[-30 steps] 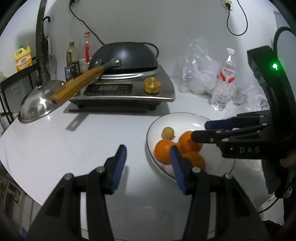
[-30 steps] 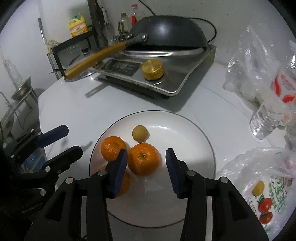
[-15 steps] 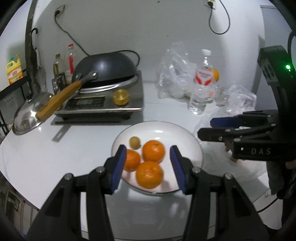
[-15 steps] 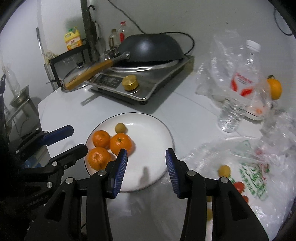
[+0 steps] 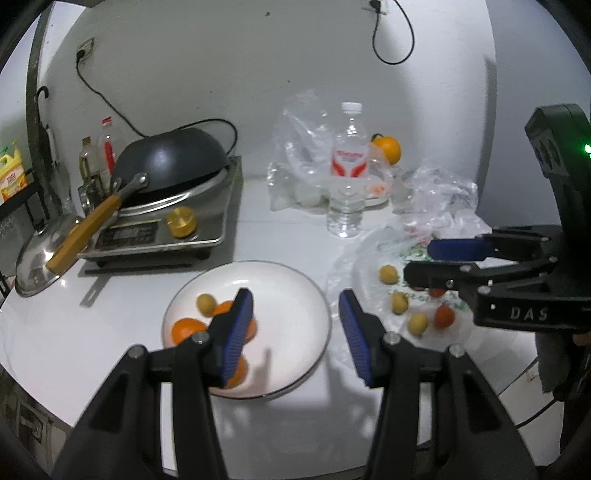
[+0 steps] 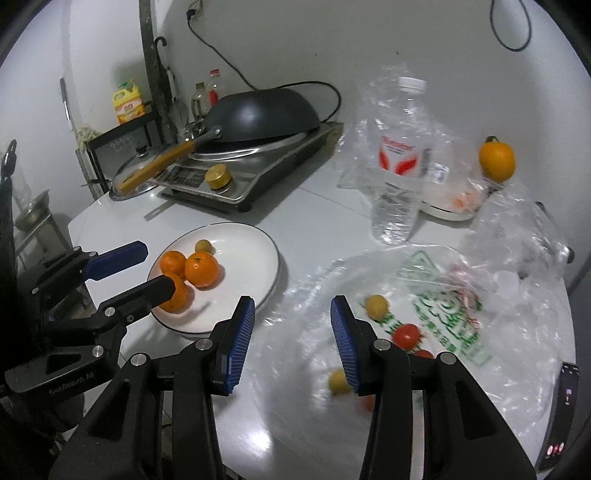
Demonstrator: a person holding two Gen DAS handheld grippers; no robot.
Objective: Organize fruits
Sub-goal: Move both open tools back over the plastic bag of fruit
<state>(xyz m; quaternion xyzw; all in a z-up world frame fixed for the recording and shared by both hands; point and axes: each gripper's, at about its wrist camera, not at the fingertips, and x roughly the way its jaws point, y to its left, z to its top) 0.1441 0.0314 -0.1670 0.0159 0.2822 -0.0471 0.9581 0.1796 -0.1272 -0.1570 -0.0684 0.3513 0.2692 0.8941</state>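
Three oranges point(image 6: 201, 268) on plate point(image 6: 258, 240) | small fruits point(image 6: 376, 306) on bag point(image 6: 461, 321)

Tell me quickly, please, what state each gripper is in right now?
Left gripper: open, holding nothing.
Right gripper: open, holding nothing.

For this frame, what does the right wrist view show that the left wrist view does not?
Only the right wrist view shows the phone at the table's edge and the metal bowl on a stand beside the table. Only the left wrist view shows the wall plug at the top. Both show the white plate with three oranges, the wok, the water bottle, and both tongs open and empty.
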